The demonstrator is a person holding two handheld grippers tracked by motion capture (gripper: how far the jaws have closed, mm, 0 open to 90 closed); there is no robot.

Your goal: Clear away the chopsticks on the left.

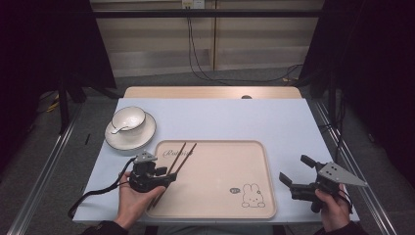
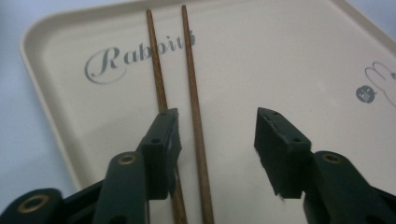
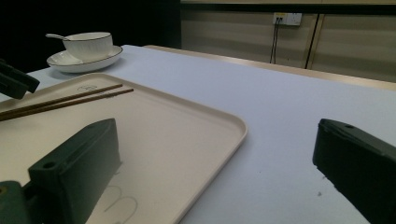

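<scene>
Here I had my left hand-held gripper (image 2: 215, 154) low over the near left part of the tray (image 1: 266, 161), its jaws standing partly open with nothing pinched between them; one of the two wooden chopsticks (image 2: 192, 93) ran up through the gap without either pad pressing on it, and the other lay just under the left jaw. Both chopsticks lay flat on the tray, side by side and nearly parallel, tips pointing away from me toward the far left corner. I judged this to be the setting-down step, with the chopsticks laid on the tray and my grip off them. The next move, as I saw it, called for lifting that gripper straight clear so the pads would not nudge the sticks out of line. My right hand-held gripper (image 1: 297, 172) waited wide open and empty past the tray's right edge, above the pale blue surface (image 1: 220, 117). A white bowl (image 1: 128, 118) with a spoon (image 1: 117, 129) in it sat on a saucer (image 1: 147, 134) beyond the tray's left corner. On the tray I could read "Rabbits" (image 2: 140, 53) in script, and a line-drawn rabbit (image 1: 253, 196) marked its near right corner.
</scene>
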